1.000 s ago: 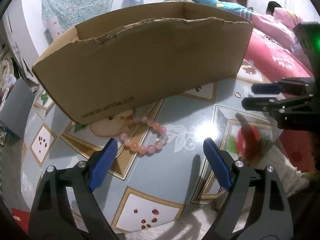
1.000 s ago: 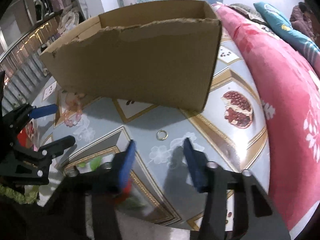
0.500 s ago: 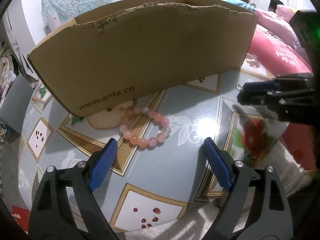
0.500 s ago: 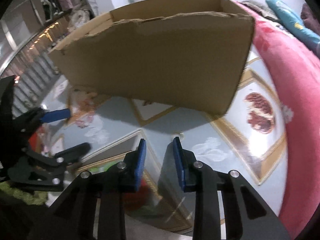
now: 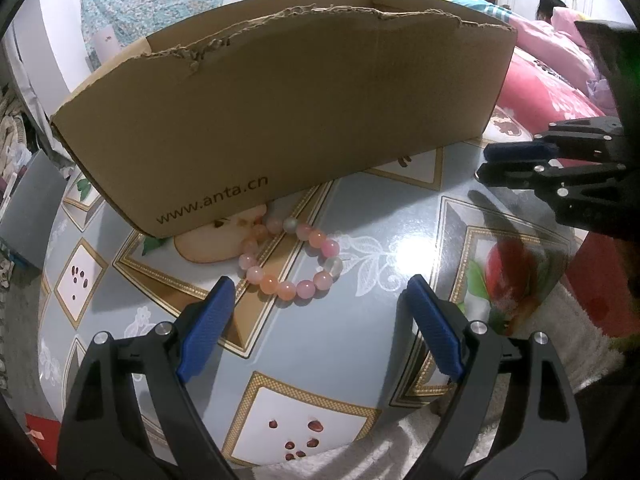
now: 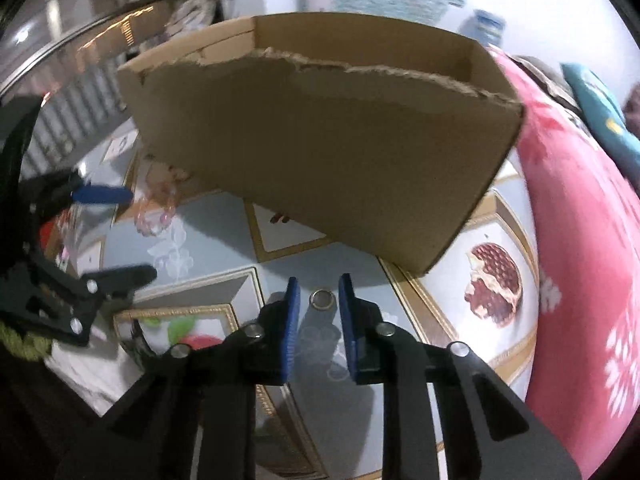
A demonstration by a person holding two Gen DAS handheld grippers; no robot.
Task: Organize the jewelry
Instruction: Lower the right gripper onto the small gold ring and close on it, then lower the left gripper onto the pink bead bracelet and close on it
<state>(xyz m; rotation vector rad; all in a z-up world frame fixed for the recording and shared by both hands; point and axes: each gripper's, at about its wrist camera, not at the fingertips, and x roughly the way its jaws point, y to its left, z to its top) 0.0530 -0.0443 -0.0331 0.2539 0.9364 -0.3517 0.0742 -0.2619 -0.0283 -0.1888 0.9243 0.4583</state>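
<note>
A pink and orange bead bracelet (image 5: 292, 260) lies on the patterned table (image 5: 360, 344), against the foot of the cardboard box (image 5: 280, 120). My left gripper (image 5: 316, 292) is open just short of the bracelet, blue pads wide apart, holding nothing. A small metal ring (image 6: 322, 300) lies flat on the table in front of the box (image 6: 340, 152). My right gripper (image 6: 319, 290) straddles the ring; its jaws are closing, and a thin gap shows on each side of the ring. The right gripper (image 5: 516, 160) also shows at the right of the left wrist view.
The open-topped box has a torn front rim. Red and pink bedding (image 6: 580, 220) borders the table's right side. A white fluffy cloth (image 5: 560, 332) lies at the near right edge. The left gripper (image 6: 134, 234) sits at the far left, beside the blurred bracelet (image 6: 156, 216).
The right gripper's jaws have narrowed from wide apart to close around the ring, and the gripper has rolled. The left gripper has edged slightly nearer the bracelet.
</note>
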